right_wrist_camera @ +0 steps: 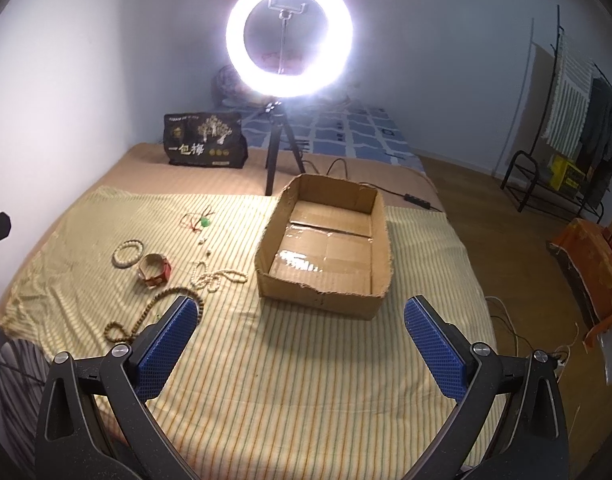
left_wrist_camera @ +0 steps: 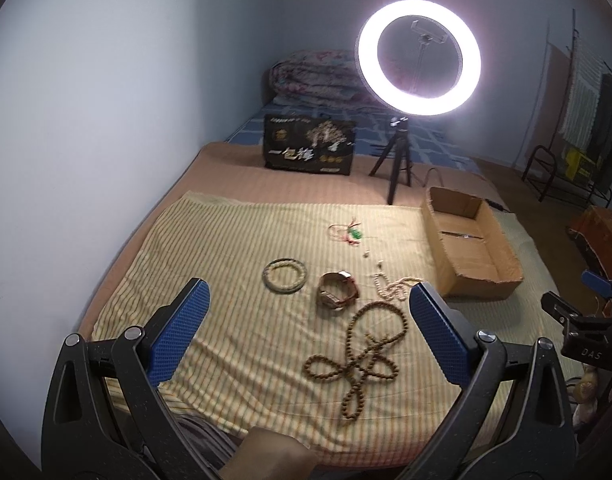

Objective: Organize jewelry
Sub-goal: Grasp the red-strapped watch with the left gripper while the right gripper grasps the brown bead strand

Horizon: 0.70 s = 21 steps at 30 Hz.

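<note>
Hovering low over the striped cloth (left_wrist_camera: 226, 248) on the bed, the left gripper (left_wrist_camera: 306, 344) has its blue fingers (left_wrist_camera: 178, 340) spread wide apart and holds nothing. Left to right in the left wrist view, a pale bead bracelet (left_wrist_camera: 285, 276) lies at the centre of the frame, a brown-and-red watch (left_wrist_camera: 338, 292) just right of it, and a white bead strand (left_wrist_camera: 394, 286) beside that, partly behind the right-hand finger. Below them, between the fingers, a long brown bead necklace (left_wrist_camera: 356, 354) sprawls in loops. Above the bracelet and to its right sits a red-corded green pendant (left_wrist_camera: 348, 233), with a few small loose pieces near it. A cardboard box (left_wrist_camera: 470, 248) stands open at the right of the cloth.

In the right wrist view, the right gripper (right_wrist_camera: 302, 348) is likewise spread open and holds nothing, over bare cloth at the lower centre. The jewelry lies at the left of the frame, well apart from it. A lit ring light (right_wrist_camera: 289, 36) on a tripod stands at the upper centre, a black bag (right_wrist_camera: 204, 146) to its left.
</note>
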### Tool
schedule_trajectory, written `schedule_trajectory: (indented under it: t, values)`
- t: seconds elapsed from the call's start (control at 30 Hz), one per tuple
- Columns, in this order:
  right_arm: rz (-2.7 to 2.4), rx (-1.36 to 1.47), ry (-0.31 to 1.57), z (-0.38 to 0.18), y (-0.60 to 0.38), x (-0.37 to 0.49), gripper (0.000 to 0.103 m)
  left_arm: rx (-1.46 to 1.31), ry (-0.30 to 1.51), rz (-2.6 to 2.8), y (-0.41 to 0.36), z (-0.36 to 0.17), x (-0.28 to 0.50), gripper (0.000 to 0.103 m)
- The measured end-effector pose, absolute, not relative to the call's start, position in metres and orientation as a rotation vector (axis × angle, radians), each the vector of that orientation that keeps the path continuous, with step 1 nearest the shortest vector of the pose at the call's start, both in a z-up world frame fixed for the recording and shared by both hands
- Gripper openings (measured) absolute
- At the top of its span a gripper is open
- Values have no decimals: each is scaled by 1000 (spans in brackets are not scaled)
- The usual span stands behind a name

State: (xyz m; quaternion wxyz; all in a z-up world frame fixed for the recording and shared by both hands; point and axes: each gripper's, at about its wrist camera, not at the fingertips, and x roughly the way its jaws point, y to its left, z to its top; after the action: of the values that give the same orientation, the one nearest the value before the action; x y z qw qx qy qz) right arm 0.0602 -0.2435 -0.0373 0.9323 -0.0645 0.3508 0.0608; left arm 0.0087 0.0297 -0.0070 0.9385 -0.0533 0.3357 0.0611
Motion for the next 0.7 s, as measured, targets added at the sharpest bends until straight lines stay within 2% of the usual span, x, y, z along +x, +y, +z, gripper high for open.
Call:
schedule_trajectory:
  t: [0.4,0.47,0.57,0.63,0.7]
  values:
    - [317,-123,834,-85,-200,87,103,-118,794,116,69,-56,38,101]
    - [334,-131,860,-97,-192,92,103,-125,817,102,71,-64,46,95]
    - [362,-134,909,-112,-181,96,103,-123,849,96,74,-80,58,93]
    - [381,-138,934,-121,-174,99,103,-125,868,88,76,-89,65,86]
    - [403,-143,962,-131,-164,100,103,-143,889,83,80,-98,73,85]
